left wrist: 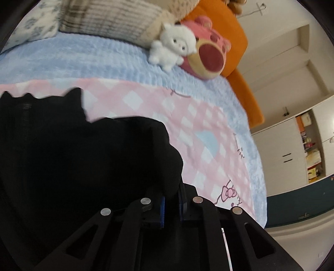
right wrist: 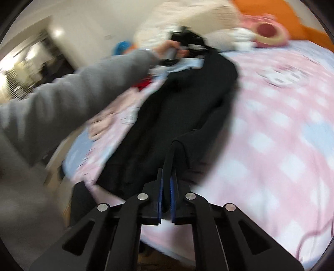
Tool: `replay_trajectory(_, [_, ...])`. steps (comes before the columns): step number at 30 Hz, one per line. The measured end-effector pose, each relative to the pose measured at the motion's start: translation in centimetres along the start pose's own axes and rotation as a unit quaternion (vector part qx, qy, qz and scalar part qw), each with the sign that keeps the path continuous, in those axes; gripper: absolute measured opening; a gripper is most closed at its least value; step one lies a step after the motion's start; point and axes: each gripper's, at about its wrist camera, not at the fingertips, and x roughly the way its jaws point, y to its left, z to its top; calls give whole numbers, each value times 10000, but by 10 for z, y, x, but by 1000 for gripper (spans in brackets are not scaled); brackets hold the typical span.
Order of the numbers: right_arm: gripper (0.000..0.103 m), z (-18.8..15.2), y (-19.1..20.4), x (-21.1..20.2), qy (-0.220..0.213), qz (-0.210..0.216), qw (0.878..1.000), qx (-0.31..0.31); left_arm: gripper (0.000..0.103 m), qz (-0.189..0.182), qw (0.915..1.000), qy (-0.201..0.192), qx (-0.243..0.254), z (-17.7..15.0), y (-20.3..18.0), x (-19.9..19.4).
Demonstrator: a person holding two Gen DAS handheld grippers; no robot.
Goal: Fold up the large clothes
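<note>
Stretching between the two tools, the black garment (right wrist: 179, 100) hangs in a long band over the bed (right wrist: 281, 129), held at both ends, I'd guess so it can be pulled taut and laid flat before a fold. The right tool (right wrist: 166, 187) has its blue pads nearly together, pinching a fold of the black cloth close to the bed's near edge. The left tool (left wrist: 171, 205) is likewise narrowed onto a bunch of the same fabric, lifted above the pink checked sheet (left wrist: 187, 125); in the right wrist view it appears far off near the pillows, though too blurred to read.

Counting: one black garment, two tools, both gripping it. By the orange headboard (left wrist: 229, 37) sit two plush toys, a white one (left wrist: 173, 45) leaning on a pink one (left wrist: 210, 54). A striped pillow (left wrist: 108, 18) lies behind them.
</note>
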Motion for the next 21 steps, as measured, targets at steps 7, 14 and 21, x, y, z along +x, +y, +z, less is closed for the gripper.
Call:
replay_trajectory(7, [6,19,59,45,793,246,9895,-1180,13,-552,9973,-417,-233,-3,65,-57])
replay_trajectory(14, [6,8,96,95,1594,381,9703,-1781,14,-492,9937,-474,-885,-17,158,-68])
replay_trajectory(21, [11,-10,88,125,2104,78,9644,-1600,40,-558,9897,-722,-1101,-34,187,-76])
